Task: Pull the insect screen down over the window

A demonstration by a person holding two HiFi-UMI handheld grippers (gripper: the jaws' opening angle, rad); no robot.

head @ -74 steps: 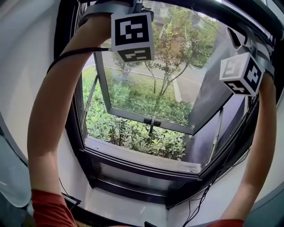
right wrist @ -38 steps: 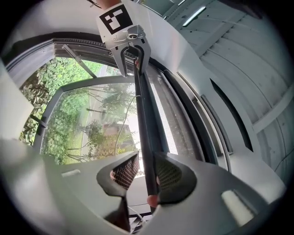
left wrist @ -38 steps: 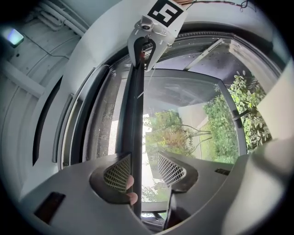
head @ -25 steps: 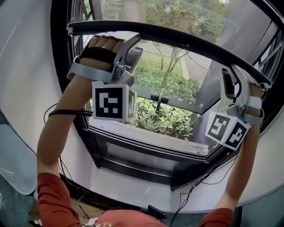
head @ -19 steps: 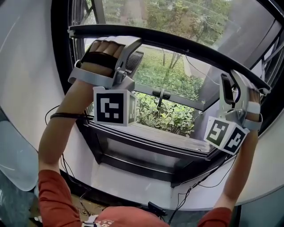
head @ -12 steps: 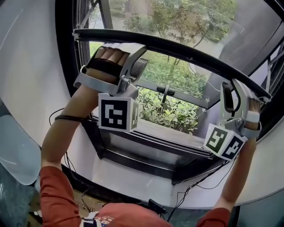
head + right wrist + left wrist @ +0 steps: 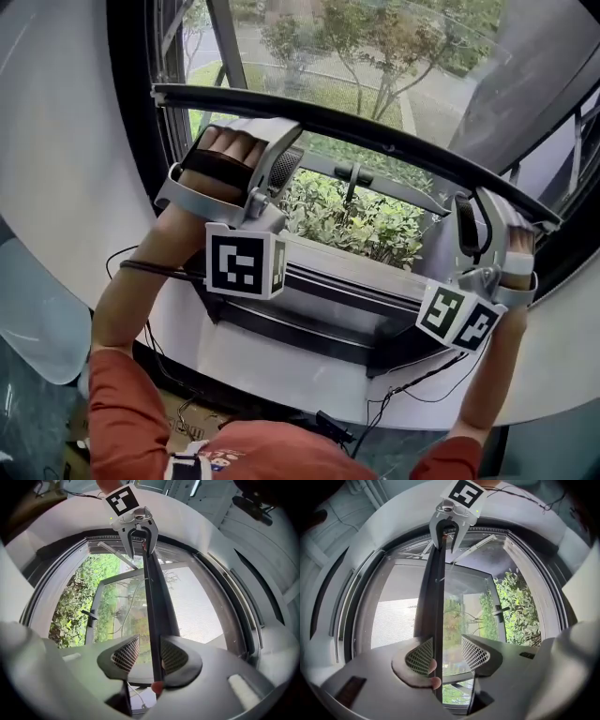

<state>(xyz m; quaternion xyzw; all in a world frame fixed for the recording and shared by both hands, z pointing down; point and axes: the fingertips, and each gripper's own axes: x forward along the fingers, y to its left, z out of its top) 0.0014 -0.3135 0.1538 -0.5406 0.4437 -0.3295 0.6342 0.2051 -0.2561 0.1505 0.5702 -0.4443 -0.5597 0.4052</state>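
Observation:
The insect screen's dark pull bar (image 7: 375, 131) runs across the window at about mid-height, with grey mesh (image 7: 394, 56) stretched above it. My left gripper (image 7: 281, 133) straddles the bar near its left end. In the left gripper view the bar (image 7: 433, 597) lies against the left pad, with a wide gap to the right pad, so the gripper (image 7: 445, 653) is open. My right gripper (image 7: 482, 204) straddles the bar's right end. Its jaws are opening: the bar (image 7: 157, 602) rests on the right pad, clear of the left one.
Behind the screen an outward-opening glass sash with a black handle (image 7: 352, 173) stands ajar over green bushes (image 7: 361, 214). The grey sill (image 7: 375, 272) lies just below the bar. Curved white walls (image 7: 66, 187) flank the frame. Cables (image 7: 412, 384) hang under the sill.
Both grippers have come down with the bar, from the top of the window to near the sash handle's height. More mesh now shows above the bar.

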